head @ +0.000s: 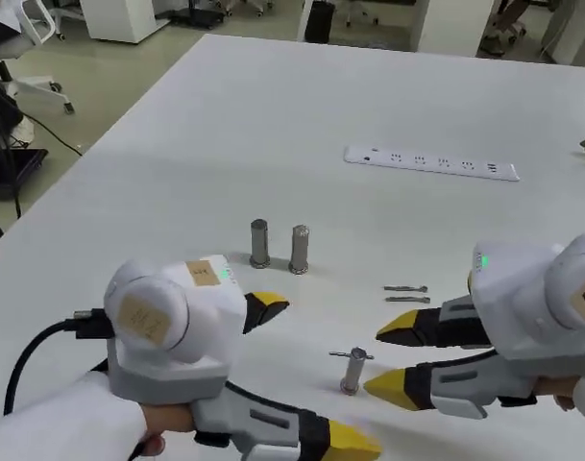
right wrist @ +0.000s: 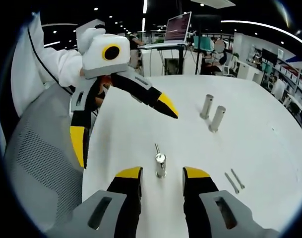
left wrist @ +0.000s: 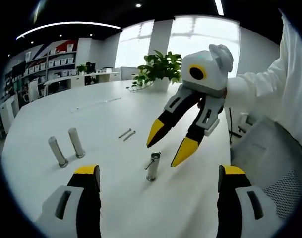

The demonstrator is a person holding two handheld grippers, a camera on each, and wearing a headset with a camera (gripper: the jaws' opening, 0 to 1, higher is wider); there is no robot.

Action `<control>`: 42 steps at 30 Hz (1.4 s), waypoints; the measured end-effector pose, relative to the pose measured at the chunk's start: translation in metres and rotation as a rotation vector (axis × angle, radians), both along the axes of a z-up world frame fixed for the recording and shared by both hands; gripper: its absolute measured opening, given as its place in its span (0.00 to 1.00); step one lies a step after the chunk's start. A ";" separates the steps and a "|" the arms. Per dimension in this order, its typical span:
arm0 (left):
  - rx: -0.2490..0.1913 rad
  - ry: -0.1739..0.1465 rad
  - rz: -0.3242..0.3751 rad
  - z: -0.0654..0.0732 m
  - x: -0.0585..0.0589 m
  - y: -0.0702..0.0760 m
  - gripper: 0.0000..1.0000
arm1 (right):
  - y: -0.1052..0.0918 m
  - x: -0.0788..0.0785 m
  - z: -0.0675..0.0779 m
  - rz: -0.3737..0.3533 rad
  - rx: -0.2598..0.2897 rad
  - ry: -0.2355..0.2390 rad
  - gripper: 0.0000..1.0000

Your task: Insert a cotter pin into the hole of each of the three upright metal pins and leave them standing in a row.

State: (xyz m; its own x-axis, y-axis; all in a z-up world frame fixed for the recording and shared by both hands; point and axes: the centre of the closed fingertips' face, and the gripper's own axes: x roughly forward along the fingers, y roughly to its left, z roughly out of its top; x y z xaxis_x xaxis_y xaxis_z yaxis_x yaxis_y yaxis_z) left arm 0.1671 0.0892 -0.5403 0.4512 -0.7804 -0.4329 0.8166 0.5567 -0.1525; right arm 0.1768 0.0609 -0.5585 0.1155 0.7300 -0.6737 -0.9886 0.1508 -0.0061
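The left hand-held gripper (left wrist: 159, 169), white and grey with yellow-tipped jaws, is hanging wide open and carrying nothing. The right hand-held gripper (head: 393, 358), same build, is sitting partly open. In its own view its jaws are framing a short upright grey metal pin (right wrist: 160, 166) with a gap showing on both sides, so it isn't gripping anything either. That pin is standing on the white bench (head: 273, 125) just off the right jaw tips, and a thin silver cotter pin (head: 352, 354) is already sitting through the hole near its top.

Progress-wise it's looking like one of three is done. A second bare grey metal pin (head: 260, 242) and a third bare grey metal pin (head: 300, 249) are standing side by side further back, with nothing through them. One loose silver cotter pin (head: 405, 288) and another loose silver cotter pin (head: 407, 300) are lying parallel on the bench near the right jaws, presumably waiting for those two. The finished pin is standing well apart from the pair, so it's probably going to need lining up with them too.

As for writing, a tan sticker (head: 143, 317) and a small yellowish label (head: 204, 274) are showing on the left unit, but both are too blurry to read. A long white power strip (head: 431, 163) is lying further back with no legible markings.
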 end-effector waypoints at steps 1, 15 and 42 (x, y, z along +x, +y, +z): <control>0.000 -0.002 -0.003 0.001 -0.002 0.000 0.99 | 0.000 -0.001 -0.001 0.004 -0.004 0.001 0.28; 0.066 0.016 0.035 -0.010 -0.012 0.024 0.99 | 0.010 -0.001 -0.009 0.036 -0.023 0.026 0.24; 0.097 -0.016 0.133 -0.009 -0.001 0.059 0.99 | 0.022 -0.003 -0.021 0.076 -0.051 0.062 0.08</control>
State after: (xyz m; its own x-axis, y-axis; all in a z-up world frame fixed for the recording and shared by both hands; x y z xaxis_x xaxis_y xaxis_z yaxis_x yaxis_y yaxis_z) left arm 0.1665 0.1479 -0.5495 0.5554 -0.6677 -0.4957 0.7363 0.6719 -0.0802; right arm 0.1734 0.0827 -0.5792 0.0185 0.6998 -0.7141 -0.9958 0.0765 0.0492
